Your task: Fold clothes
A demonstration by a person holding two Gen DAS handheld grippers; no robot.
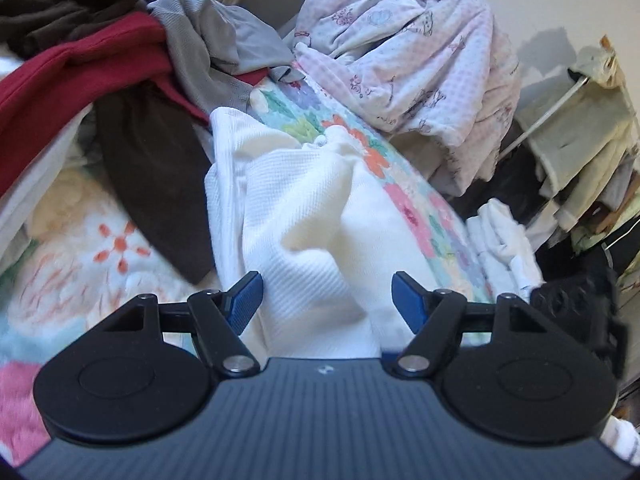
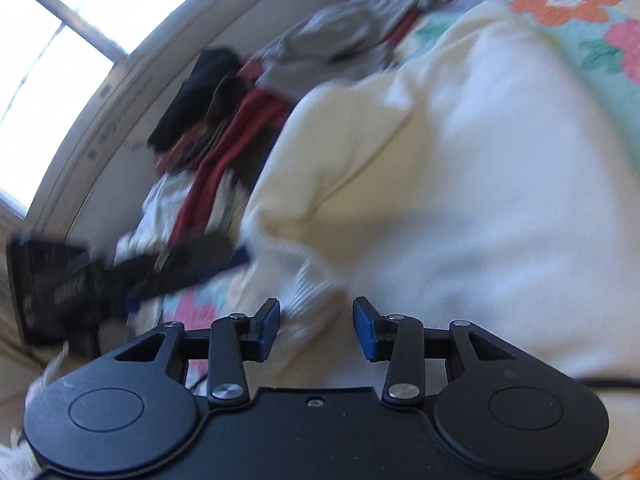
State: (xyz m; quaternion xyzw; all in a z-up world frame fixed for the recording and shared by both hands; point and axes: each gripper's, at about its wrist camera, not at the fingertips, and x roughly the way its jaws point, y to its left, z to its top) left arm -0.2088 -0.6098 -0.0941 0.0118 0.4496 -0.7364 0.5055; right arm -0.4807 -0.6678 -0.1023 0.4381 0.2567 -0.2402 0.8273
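Lying rumpled on the floral quilt [image 1: 408, 208], the white waffle-knit garment [image 1: 304, 216] ran lengthwise away from the left gripper [image 1: 327, 300] toward the heap of clothes, its far end bunched up into a small peak. That gripper's blue pads [image 1: 247, 300] stood spread, with a fold of the white cloth between them but not pinched. From the right side, the right gripper [image 2: 316, 326] hovered with its jaws parted over a ribbed cuff [image 2: 312, 300] of the same garment, the pads clear of it.

Behind lay a maroon top [image 1: 80, 64], a dark brown piece [image 1: 156, 184], grey fabric [image 1: 208, 40] and a pink printed bundle [image 1: 416, 48]; its small printed words were too small to read. No brand or label showed anywhere.
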